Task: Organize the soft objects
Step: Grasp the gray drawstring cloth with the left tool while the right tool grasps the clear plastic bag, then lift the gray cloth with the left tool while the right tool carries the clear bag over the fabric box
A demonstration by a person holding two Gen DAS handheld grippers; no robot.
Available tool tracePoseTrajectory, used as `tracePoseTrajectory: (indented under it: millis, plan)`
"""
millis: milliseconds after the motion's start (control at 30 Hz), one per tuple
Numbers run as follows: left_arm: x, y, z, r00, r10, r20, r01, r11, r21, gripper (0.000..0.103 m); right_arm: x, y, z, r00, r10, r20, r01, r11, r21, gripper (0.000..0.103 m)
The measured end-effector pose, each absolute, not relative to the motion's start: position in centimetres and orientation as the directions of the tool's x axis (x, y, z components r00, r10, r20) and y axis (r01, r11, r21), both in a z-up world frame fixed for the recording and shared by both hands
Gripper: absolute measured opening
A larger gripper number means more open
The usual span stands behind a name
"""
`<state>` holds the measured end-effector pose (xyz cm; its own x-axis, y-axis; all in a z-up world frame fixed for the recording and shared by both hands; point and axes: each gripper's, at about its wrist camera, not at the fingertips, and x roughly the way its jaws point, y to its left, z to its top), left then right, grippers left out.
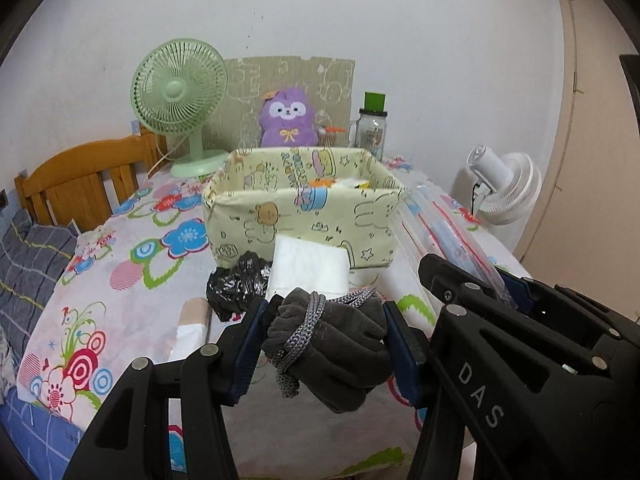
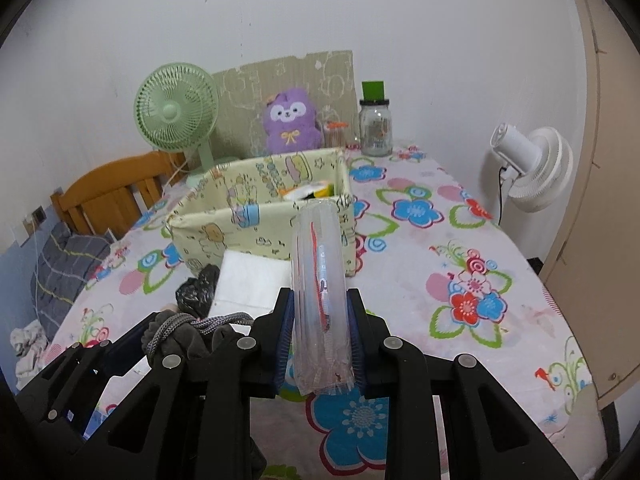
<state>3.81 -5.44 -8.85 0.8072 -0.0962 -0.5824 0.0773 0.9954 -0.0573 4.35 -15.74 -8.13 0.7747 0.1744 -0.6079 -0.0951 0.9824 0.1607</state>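
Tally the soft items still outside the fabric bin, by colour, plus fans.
Grey glove bundle, held in left gripper: 1
Clear plastic-wrapped roll, held in right gripper: 1
Black crumpled bag on table: 1
White folded pack on table: 1
Fans, green and white: 2
Total: 6

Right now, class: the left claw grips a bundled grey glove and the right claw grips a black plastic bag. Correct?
Not quite. The right claw grips a clear plastic sleeve, per the right wrist view. The black plastic bag lies on the table. The left claw does grip the grey glove.
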Motion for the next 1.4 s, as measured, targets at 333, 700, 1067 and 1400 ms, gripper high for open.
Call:
tracePoseTrajectory:
  millis: [333,700,1067,1400]
  plan:
    - [3.4,-5.3,-6.7,0.822,-0.105,-0.559,0.086,0.994,-0.061,0.058,3.8,-15.7,-5.7,0.797,0.167,-0.581,-0.092,0.983,0.157,0.029]
    - [4.1,-4.8,-4.5,0.837,-0.108,-0.536,0.089,0.994,-0.061,0.058,4.5,-15.2,-3.4,0.811,0.162,-0.562,-0.096,0.985,0.146,0.029]
    - [5.8,-4.4,-2.6,0.851,-0.098,-0.515,0.083,0.995,-0.052,0.058,6.4,-15.0,-1.6,0.821,0.170,-0.544,-0.108,0.984,0.144,0.029]
    - [8.3,-4.0,-1.6,0.854,-0.094,-0.512,0.071,0.995,-0.065,0.058,9.2,-14.5,-0.7,0.819,0.190,-0.541,-0.137,0.981,0.138,0.029]
